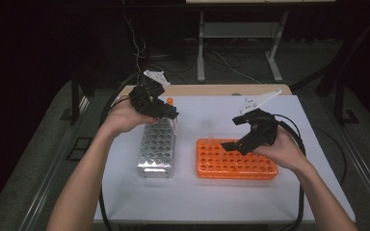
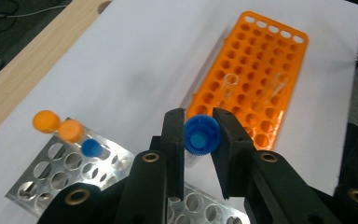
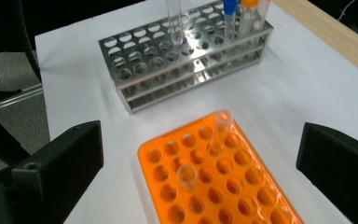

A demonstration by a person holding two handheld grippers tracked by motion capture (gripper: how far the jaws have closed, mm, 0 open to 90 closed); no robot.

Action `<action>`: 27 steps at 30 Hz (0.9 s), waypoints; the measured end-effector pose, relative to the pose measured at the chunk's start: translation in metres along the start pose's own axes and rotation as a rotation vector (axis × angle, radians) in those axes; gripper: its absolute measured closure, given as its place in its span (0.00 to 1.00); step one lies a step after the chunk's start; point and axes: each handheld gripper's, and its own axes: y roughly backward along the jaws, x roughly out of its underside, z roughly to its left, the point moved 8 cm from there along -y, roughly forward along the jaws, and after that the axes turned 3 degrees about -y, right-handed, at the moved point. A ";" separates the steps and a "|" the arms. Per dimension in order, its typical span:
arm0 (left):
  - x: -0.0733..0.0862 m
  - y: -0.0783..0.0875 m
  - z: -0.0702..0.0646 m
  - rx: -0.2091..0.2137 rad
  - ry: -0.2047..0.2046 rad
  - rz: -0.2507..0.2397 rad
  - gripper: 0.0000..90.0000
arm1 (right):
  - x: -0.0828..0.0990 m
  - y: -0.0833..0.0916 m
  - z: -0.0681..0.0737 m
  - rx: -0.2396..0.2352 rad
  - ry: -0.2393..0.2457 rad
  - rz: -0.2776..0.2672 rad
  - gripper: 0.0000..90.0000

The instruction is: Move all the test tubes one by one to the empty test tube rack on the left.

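So the left gripper (image 2: 201, 140) is clamping a blue-capped tube (image 2: 201, 135) by the cap, holding it up over the far end of the steel rack (image 1: 157, 147), while the right gripper (image 1: 243, 132) is hanging over the orange rack (image 1: 236, 161) with its jaws spread wide and nothing between them. My guess is the tube is heading for a hole in the orange rack, so the trick is keeping it hanging straight down: the grip is only on the cap, and the body below the jaws is hidden in the left gripper view, so I'd be lining it up by the cap and lowering slowly until the bottom finds a hole. Stuff to watch: two uncapped clear tubes (image 3: 221, 130) are already sitting in the orange rack, one leaning a bit, and they're easy to knock. Two orange-capped tubes (image 2: 58, 126) and another blue-capped one (image 2: 92, 147) are standing in the steel rack just beside the lift-off spot. The right gripper is also sitting near the drop zone, so it could be getting in the way.
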 end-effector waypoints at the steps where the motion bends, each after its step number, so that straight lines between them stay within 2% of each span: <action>1: 0.000 -0.001 0.003 -0.011 0.003 0.000 0.82 | 0.003 0.001 -0.001 0.001 -0.007 -0.002 0.00; 15: 0.012 -0.017 0.034 -0.090 0.049 -0.026 0.82 | 0.035 0.008 -0.014 0.008 -0.063 -0.007 0.00; 23: 0.021 -0.027 0.049 -0.117 0.070 -0.023 0.82 | 0.048 0.006 -0.019 0.004 -0.088 -0.005 0.00; 27: 0.024 -0.032 0.053 -0.117 0.081 -0.021 0.82 | 0.052 0.006 -0.020 0.002 -0.094 -0.005 0.00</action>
